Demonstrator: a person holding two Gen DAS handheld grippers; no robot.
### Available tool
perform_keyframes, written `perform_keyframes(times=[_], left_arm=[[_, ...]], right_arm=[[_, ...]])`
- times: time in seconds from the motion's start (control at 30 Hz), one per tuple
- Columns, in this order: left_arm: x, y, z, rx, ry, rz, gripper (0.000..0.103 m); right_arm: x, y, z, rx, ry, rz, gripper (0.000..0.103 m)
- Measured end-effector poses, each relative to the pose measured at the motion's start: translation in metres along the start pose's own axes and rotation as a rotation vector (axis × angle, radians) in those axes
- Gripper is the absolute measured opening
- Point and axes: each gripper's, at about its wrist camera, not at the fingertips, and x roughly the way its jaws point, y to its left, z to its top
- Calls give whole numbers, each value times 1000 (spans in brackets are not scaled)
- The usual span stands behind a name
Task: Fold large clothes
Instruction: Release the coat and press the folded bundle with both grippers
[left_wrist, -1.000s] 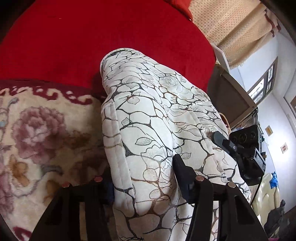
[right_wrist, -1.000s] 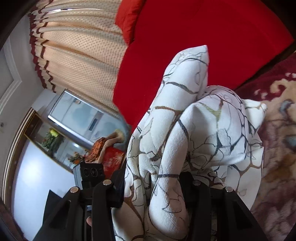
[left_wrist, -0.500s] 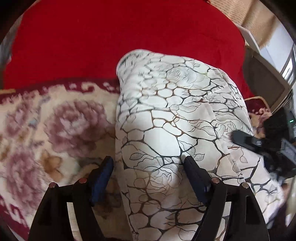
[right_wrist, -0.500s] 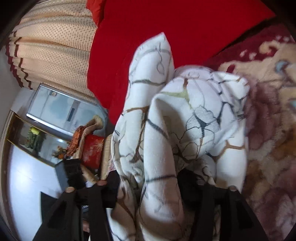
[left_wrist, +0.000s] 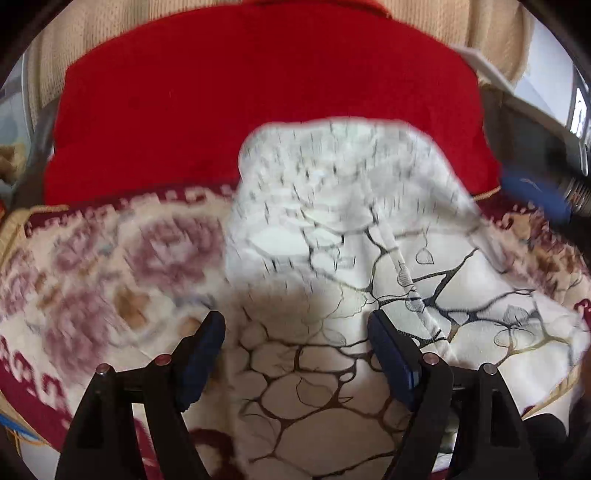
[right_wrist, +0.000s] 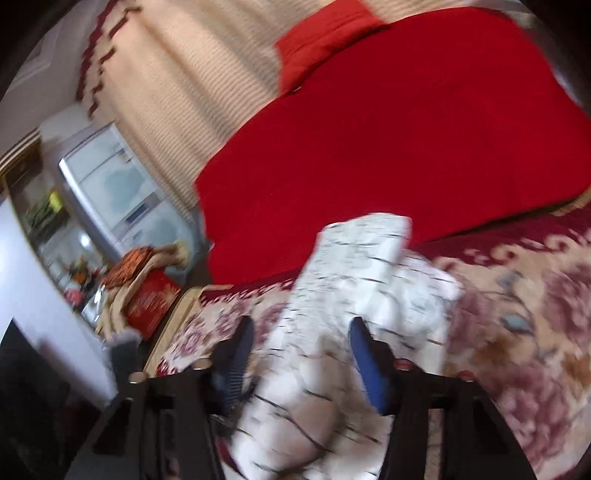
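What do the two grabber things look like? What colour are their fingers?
Both look alike. The left gripper has a black angular frame with cut-out openings and small round copper-coloured bolt heads on top. Its fingers carry dark blue pads. The right gripper has the same black frame, small reddish bolts and blue pads on its fingers. No cables, sleeves or markings can be made out; the pictures are blurred.
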Motion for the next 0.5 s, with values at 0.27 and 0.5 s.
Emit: perform_keyframes(times=[0.27, 0.5], left_arm=[[15, 10, 0, -36, 17, -40, 88], [-33, 16, -3, -57, -84, -52, 88]], right_arm=[[94, -74, -7, 267, 263, -116, 29], [33, -59, -10, 269, 193, -49, 31]])
